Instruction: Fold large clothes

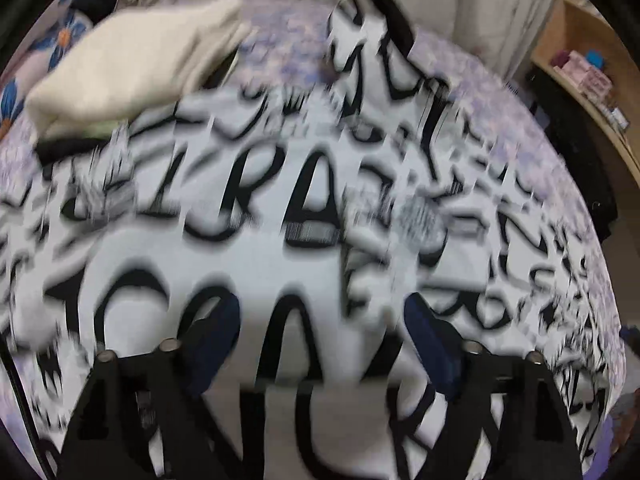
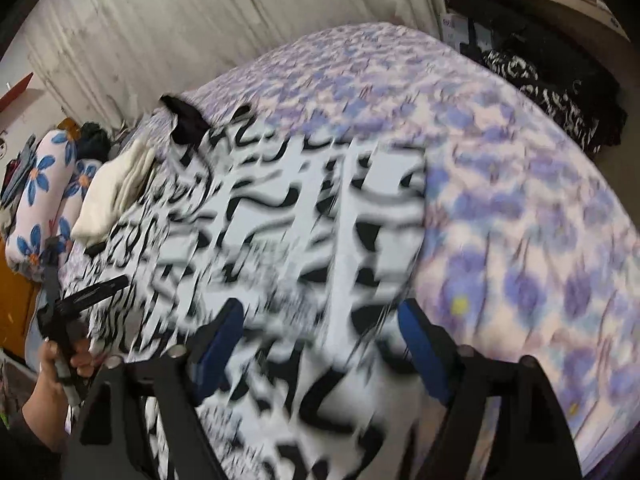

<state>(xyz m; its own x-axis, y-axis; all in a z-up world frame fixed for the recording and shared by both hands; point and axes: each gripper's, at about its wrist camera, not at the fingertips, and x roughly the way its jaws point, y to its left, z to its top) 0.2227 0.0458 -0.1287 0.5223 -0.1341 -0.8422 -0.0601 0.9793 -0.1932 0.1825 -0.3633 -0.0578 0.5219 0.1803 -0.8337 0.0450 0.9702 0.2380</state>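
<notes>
Nearest in the left wrist view, the left gripper (image 1: pixel 316 336) hangs over the cloth with its dark blue fingers (image 1: pixel 216 332) spread wide and nothing between them. Under it lies the garment (image 1: pixel 256 256), white fabric printed all over with big black block lettering; motion blur smears the print, though a large "R" and an "A" can be picked out mid-cloth, the rest unreadable. It lies spread across the bed (image 1: pixel 288 40), soft and rumpled at its edges, with a black-lined flap (image 1: pixel 396 20) sticking up at the far end.

Over in the right wrist view, the right gripper (image 2: pixel 320 340) sits above the garment's near right part, blue fingers (image 2: pixel 420 344) spread apart and empty. The cloth's right edge runs straight against the bedspread, a quilted-looking cover of purple and lilac flowers. Low on the left, a hand (image 2: pixel 60 360) grips the other tool's black handle.

Further off to the left, a folded cream garment (image 1: pixel 132 64) rests on the far left corner of the lettered cloth. Beyond it are pillows (image 2: pixel 44 196) with blue flowers and orange centres. At the far side hangs a pale pleated curtain (image 2: pixel 160 40); at far right a wooden shelf (image 1: pixel 580 48) holds small boxes, too blurred to read.
</notes>
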